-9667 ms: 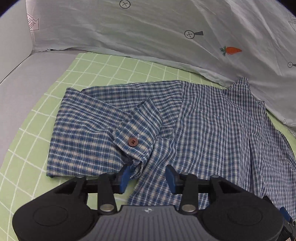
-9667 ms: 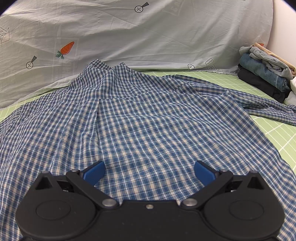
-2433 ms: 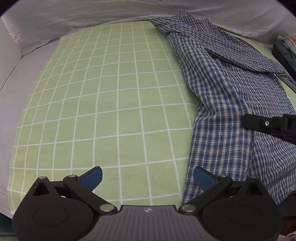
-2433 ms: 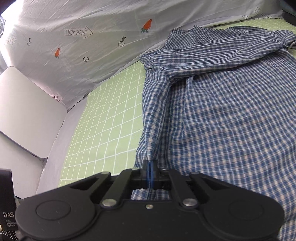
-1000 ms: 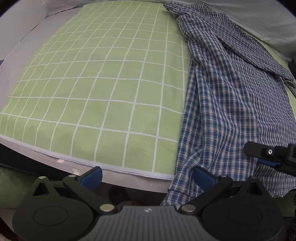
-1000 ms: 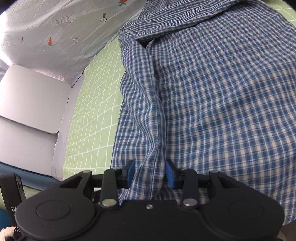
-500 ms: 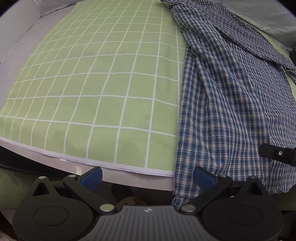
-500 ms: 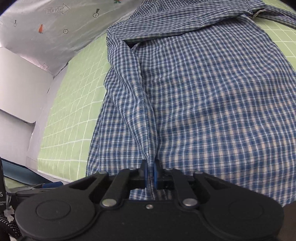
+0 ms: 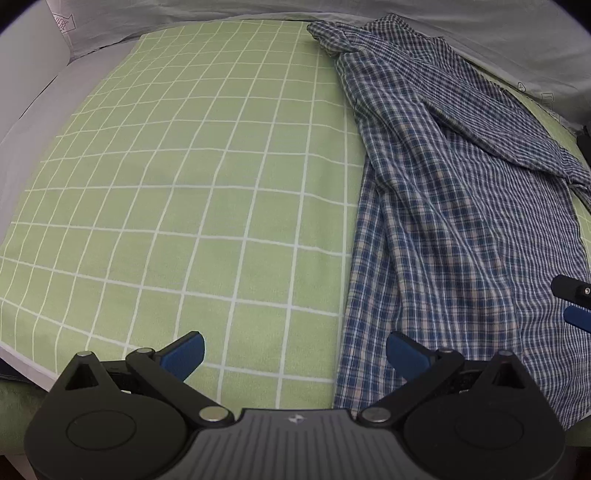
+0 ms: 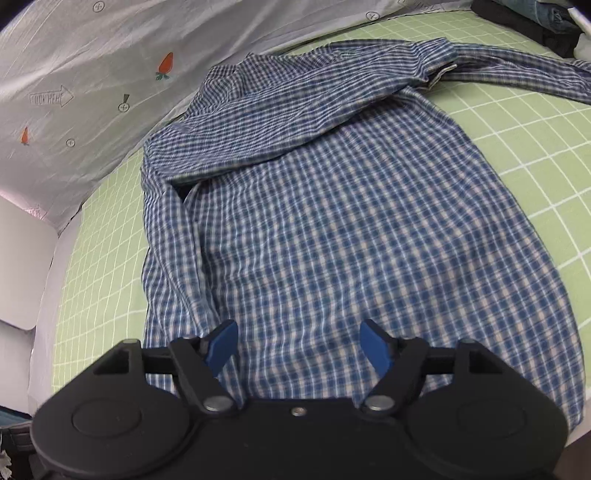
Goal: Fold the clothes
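Observation:
A blue plaid shirt (image 10: 332, 229) lies spread on the green grid mat (image 10: 535, 140), collar far, hem near, one sleeve folded across its upper part and the other trailing right. It also shows in the left wrist view (image 9: 454, 229), on the right side of the mat (image 9: 184, 184). My right gripper (image 10: 298, 345) is open and empty just above the shirt's hem. Part of it shows at the right edge of the left wrist view (image 9: 576, 306). My left gripper (image 9: 293, 354) is open and empty over the mat's near edge, beside the shirt's left hem.
A pale grey sheet with carrot and arrow prints (image 10: 110, 74) rises behind the mat. A stack of folded clothes (image 10: 535, 22) sits at the far right. A white board (image 10: 18, 266) stands at the left. The mat's front edge (image 9: 22, 354) drops off near my left gripper.
My right gripper has let go of the shirt's fold and opened. The shirt now lies flatter. My left gripper has moved forward over the mat, still open.

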The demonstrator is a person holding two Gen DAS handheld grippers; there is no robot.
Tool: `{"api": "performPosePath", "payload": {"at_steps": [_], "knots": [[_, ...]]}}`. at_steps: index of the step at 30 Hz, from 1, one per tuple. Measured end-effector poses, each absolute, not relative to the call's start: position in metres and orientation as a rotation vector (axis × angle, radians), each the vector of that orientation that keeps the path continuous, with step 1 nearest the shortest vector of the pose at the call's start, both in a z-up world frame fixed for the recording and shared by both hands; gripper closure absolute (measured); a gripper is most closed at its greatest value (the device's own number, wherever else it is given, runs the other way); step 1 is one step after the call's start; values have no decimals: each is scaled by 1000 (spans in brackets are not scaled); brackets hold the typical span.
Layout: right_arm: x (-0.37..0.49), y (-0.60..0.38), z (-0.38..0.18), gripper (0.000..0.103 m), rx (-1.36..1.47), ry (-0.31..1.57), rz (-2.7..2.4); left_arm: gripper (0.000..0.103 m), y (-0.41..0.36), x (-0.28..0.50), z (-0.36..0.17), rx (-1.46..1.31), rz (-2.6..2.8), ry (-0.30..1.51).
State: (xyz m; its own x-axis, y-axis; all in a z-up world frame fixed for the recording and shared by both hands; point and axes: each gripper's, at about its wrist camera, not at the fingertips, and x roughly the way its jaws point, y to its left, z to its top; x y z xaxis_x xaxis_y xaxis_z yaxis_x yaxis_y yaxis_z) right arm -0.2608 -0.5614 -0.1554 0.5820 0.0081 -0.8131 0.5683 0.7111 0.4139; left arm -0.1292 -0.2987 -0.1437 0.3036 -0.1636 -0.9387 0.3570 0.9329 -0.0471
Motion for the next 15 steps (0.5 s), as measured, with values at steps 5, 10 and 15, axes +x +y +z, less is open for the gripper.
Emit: {"api": "performPosePath", "payload": {"at_steps": [5, 10, 15], "knots": [[-236, -600, -144, 22, 725, 821, -449, 0, -306, -84, -130, 131, -327, 1163], [-212, -657, -137, 22, 659, 758, -579, 0, -321, -18, -117, 60, -303, 1125], [-182, -729, -141, 20, 604, 724, -705, 0, -353, 60, -120, -12, -283, 1098]]}}
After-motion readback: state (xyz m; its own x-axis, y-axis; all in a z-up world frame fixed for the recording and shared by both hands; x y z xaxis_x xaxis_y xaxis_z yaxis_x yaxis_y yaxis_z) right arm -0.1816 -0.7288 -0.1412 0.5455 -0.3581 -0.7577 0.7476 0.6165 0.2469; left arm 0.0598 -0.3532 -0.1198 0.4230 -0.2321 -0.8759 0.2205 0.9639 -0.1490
